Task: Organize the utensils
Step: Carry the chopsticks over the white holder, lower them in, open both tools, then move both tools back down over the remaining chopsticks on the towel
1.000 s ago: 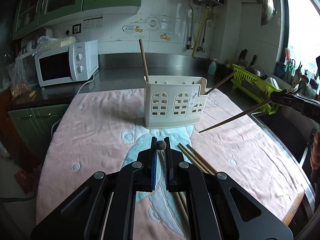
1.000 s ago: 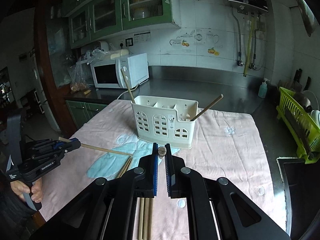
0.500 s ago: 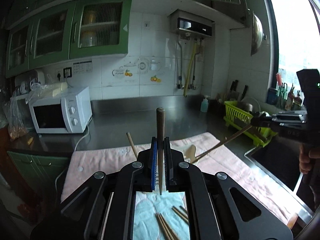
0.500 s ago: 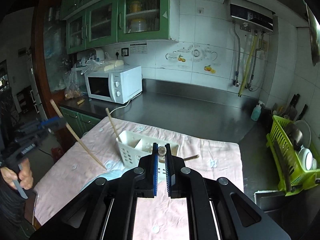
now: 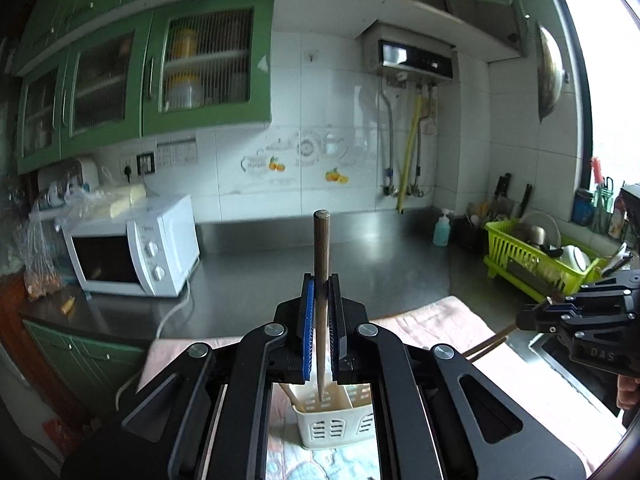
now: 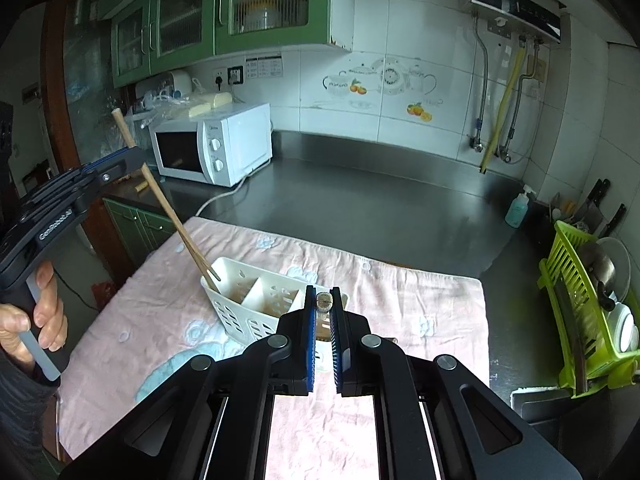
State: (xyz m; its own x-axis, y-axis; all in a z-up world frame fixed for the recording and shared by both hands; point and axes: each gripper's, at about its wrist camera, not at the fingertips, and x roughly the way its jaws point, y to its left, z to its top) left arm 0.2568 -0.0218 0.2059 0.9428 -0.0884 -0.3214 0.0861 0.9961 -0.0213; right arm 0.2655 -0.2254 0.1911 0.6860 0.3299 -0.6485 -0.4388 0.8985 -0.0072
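Observation:
In the left wrist view my left gripper [image 5: 321, 284] is shut on a dark wooden chopstick [image 5: 322, 248]. The stick stands upright, its lower tip over the white slotted utensil holder [image 5: 336, 424]. The right wrist view shows that same chopstick [image 6: 160, 196] slanting down from my left gripper [image 6: 134, 158] into the left compartment of the holder [image 6: 248, 300], beside another stick. My right gripper [image 6: 324, 294] is shut on a second chopstick [image 6: 324, 301], seen end-on just above the holder's right end. From the left view, my right gripper [image 5: 522, 320] hangs at the right with its chopstick [image 5: 486, 344] slanting down-left.
The holder stands on a pink cloth [image 6: 400, 300] over a steel counter. A white microwave [image 6: 212, 144] sits at the back left, a green dish rack [image 6: 580, 308] at the right by a sink [image 6: 532, 404]. A blue soap bottle [image 6: 518, 210] stands by the wall. A hand [image 6: 36, 320] grips the left handle.
Both grippers have risen from the cloth with their chopsticks. The left chopstick has swung from lying flat to upright and now reaches into the holder, which sits lower in both views.

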